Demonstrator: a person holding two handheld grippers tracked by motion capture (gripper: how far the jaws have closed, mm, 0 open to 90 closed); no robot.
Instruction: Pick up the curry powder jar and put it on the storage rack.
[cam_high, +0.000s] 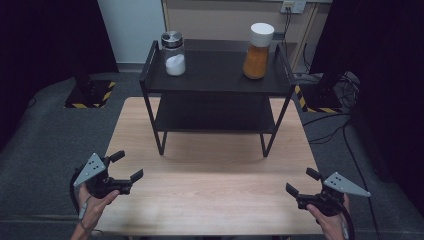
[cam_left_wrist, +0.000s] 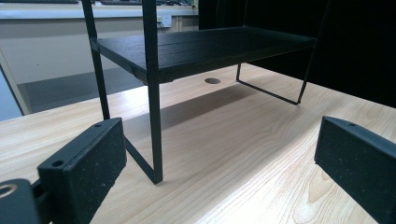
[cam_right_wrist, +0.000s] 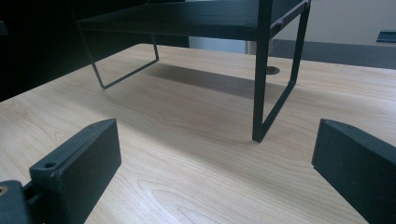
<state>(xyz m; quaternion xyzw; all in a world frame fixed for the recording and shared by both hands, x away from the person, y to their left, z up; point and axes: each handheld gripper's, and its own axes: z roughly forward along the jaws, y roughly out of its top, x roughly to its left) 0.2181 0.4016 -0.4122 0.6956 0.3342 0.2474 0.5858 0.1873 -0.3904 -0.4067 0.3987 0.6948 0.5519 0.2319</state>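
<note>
Your left tool (cam_high: 127, 167) sits low over the near left corner of the bench (cam_high: 215, 200), jaws spread wide with nothing between them, and your hand (cam_high: 92, 200) grips it from behind. Over at the near right corner, your right tool (cam_high: 301, 182) is just as wide open and just as empty. Between and beyond them stands the black two-tier shelf rack (cam_high: 215, 82), set toward the far edge of the bench, its feet planted on the wood. On its top tier, at the left end, there's the glass jar of white powder (cam_high: 173, 53) with a metal lid, upright; at the right end, the jar of orange powder (cam_high: 258, 51) with a white cap, also upright, well apart from the first. In the left gripper view the rack's near leg (cam_left_wrist: 155, 130) stands between your jaws but farther off, untouched; in the right gripper view another leg (cam_right_wrist: 259, 93) rises ahead, clear of both jaws.
</note>
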